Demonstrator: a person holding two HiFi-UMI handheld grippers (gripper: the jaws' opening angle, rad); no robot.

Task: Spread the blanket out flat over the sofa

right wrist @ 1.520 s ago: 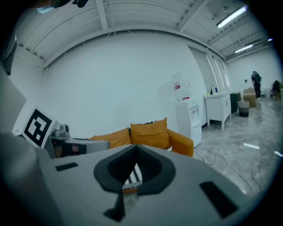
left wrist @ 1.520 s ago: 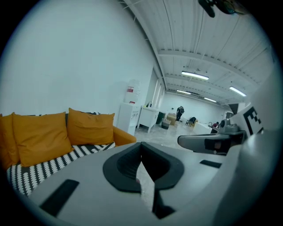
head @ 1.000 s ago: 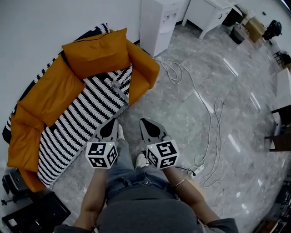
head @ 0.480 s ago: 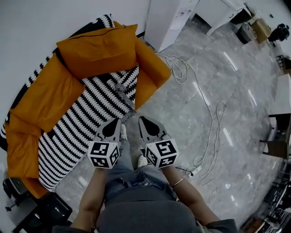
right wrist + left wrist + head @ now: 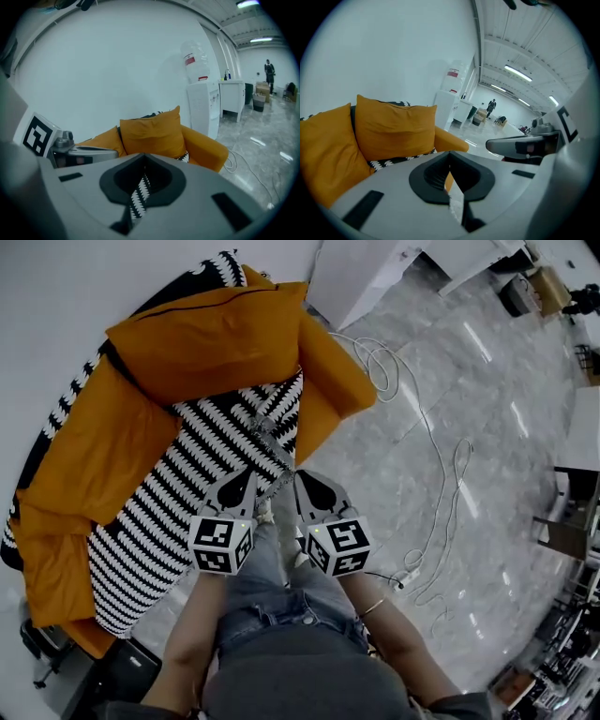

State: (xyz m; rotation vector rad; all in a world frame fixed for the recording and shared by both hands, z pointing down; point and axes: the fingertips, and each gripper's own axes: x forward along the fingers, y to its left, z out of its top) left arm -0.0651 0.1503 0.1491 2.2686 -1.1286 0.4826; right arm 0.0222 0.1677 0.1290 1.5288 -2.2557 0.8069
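Observation:
A black-and-white striped blanket (image 5: 178,493) covers the seat of the orange sofa (image 5: 94,446) and runs up behind its back cushions (image 5: 211,338). Its fringed right edge (image 5: 272,451) hangs at the sofa's front, just beyond my two grippers. My left gripper (image 5: 242,478) and right gripper (image 5: 311,480) are held side by side above the person's knees, both shut and empty. In the left gripper view the left gripper (image 5: 451,176) faces the cushions and a strip of blanket (image 5: 401,159). In the right gripper view the blanket (image 5: 139,194) shows through the slit of the right gripper (image 5: 140,180).
A white water dispenser (image 5: 361,273) stands right of the sofa. White cables (image 5: 427,446) loop over the grey marble floor to a power strip (image 5: 408,576). A black case (image 5: 112,676) lies by the sofa's near end. White desks (image 5: 459,254) stand far off.
The person has stepped closer to the sofa, so the blanket's fringed edge now lies right at the gripper tips. Both grippers stay shut and side by side.

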